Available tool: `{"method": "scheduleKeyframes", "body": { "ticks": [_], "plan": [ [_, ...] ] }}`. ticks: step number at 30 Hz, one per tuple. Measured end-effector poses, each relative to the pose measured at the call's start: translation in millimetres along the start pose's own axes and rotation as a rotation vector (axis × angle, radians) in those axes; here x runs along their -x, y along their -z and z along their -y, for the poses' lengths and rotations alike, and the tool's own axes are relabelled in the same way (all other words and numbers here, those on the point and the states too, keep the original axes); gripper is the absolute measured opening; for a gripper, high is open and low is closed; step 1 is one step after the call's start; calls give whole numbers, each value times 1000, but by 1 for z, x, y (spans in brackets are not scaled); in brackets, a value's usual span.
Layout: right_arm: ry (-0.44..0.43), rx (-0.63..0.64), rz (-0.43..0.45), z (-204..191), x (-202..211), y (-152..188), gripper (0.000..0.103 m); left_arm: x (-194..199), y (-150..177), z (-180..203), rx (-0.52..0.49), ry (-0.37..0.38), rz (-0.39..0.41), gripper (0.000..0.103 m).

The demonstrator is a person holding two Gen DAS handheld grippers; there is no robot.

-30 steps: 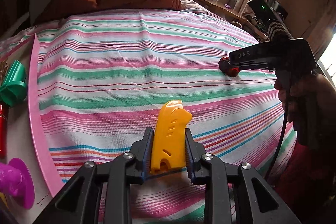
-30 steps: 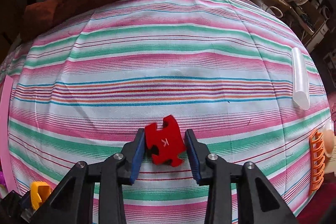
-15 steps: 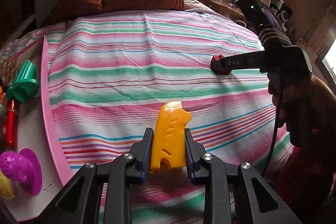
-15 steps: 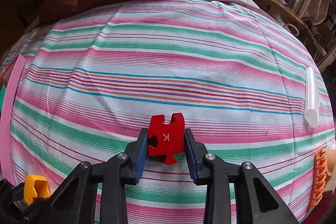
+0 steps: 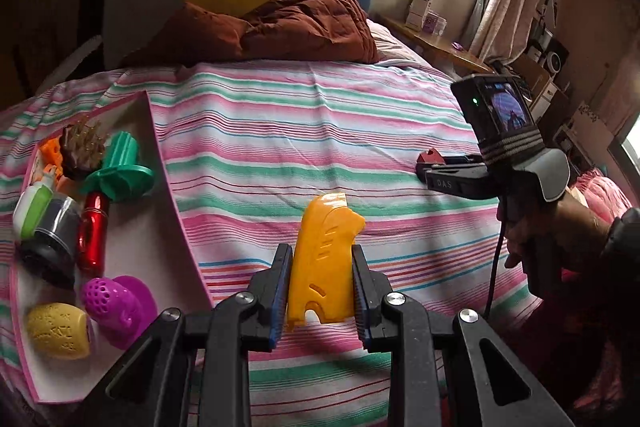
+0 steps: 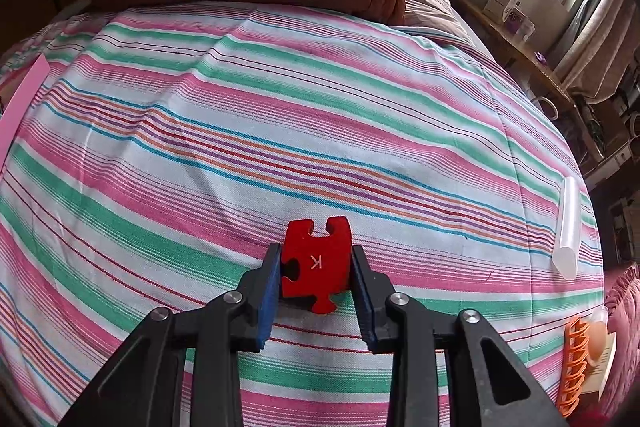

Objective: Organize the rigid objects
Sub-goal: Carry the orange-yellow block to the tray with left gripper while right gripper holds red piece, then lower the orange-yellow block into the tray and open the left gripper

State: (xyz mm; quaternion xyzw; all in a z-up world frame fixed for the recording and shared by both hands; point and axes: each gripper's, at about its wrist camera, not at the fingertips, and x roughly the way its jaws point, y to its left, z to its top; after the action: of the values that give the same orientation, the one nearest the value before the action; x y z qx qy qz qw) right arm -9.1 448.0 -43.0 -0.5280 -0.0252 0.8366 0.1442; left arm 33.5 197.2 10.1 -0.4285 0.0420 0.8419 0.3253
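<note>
Starting over at 9 o'clock in the left wrist view, there's a pink tray (image 5: 176, 211) lying on the striped bedsheet (image 5: 320, 131), and it's already collecting stuff: a green funnel-shaped thing (image 5: 120, 171), a red metallic tube (image 5: 93, 231), a dark spiky brush-like item (image 5: 82, 147), a magenta perforated toy (image 5: 116, 301) and a yellow textured lump (image 5: 58, 331) down around 8 o'clock. Looks to me like that tray is the drop-off spot, which is why everything's bunched up there. Moving to the middle, the left gripper (image 5: 320, 291) is clamped on a yellow plastic piece (image 5: 324, 259), pinched by its long flat sides so it stands upright and pokes out toward 12, off the sheet as far as I can tell. My guess is it's being carried toward the tray, since the tray sits just left of it. Further right at about 3 o'clock you can see the right gripper (image 5: 434, 169) from the side. In its own camera it (image 6: 316, 275) is clenched on a red puzzle piece (image 6: 316, 263) with a K on it, gripped edge to edge so the flat face stays up; it hovers close over the sheet at 6 o'clock. Off at 3 o'clock in that view a clear plastic tube (image 6: 570, 227) lies on the sheet near the bed's edge, and at 4 to 5 o'clock an orange clip-like thing (image 6: 576, 367) is waiting, probably still to be sorted.
</note>
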Motion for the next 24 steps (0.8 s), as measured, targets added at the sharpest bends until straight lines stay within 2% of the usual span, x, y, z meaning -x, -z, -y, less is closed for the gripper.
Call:
{"method": "scheduleKeyframes", "body": {
  "ticks": [8,13,18,24],
  "plan": [
    [6,9,2,-1,-1,0,33,18,-17,-56,141,-44,60,28],
    [8,14,4,-1,0,0,33,24,-20,-99,242,-78,70,28],
    [19,29,8,-3,1,0,33,18,-17,-129,313,-85,40,28],
    [29,39,11,-5,1,1,33,1,-21,-135,326,-109,5,28]
  ]
}}
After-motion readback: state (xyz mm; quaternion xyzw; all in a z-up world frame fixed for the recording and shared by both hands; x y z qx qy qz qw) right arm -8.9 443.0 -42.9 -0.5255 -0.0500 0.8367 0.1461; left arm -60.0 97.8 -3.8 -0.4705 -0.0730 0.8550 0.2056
